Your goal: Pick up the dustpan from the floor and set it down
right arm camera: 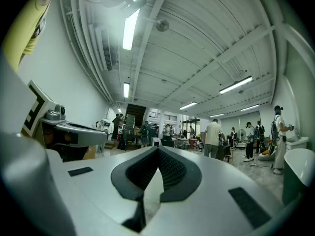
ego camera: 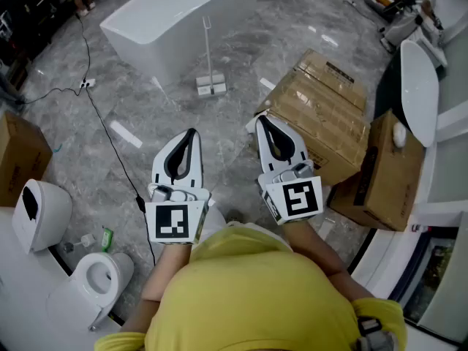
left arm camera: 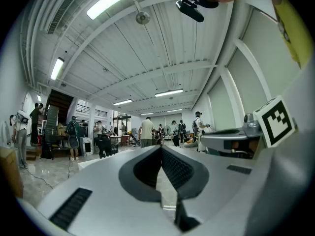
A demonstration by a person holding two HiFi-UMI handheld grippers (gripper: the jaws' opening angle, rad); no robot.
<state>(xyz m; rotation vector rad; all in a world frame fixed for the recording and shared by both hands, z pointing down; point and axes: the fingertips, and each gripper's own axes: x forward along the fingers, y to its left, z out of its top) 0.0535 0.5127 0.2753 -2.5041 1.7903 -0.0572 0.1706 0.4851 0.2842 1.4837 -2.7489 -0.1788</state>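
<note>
A white long-handled dustpan (ego camera: pixel 210 87) stands on the grey marble floor beside a bathtub, its thin handle upright. It is well ahead of both grippers and shows only in the head view. My left gripper (ego camera: pixel 191 132) is held level in front of the person's body, its jaws closed tip to tip with nothing between them. My right gripper (ego camera: pixel 261 118) is level beside it, also shut and empty. In the left gripper view, the left gripper (left arm camera: pixel 161 148) points across the hall at distant people. The right gripper (right arm camera: pixel 158 149) does the same in its own view.
A white bathtub (ego camera: pixel 175 20) lies ahead. Flat cardboard boxes (ego camera: pixel 325 112) are stacked at right, with another box (ego camera: pixel 384 174) beside them. A toilet (ego camera: pixel 99 276) and a white fixture (ego camera: pixel 40 212) stand at lower left. A black cable (ego camera: pixel 110 146) runs across the floor.
</note>
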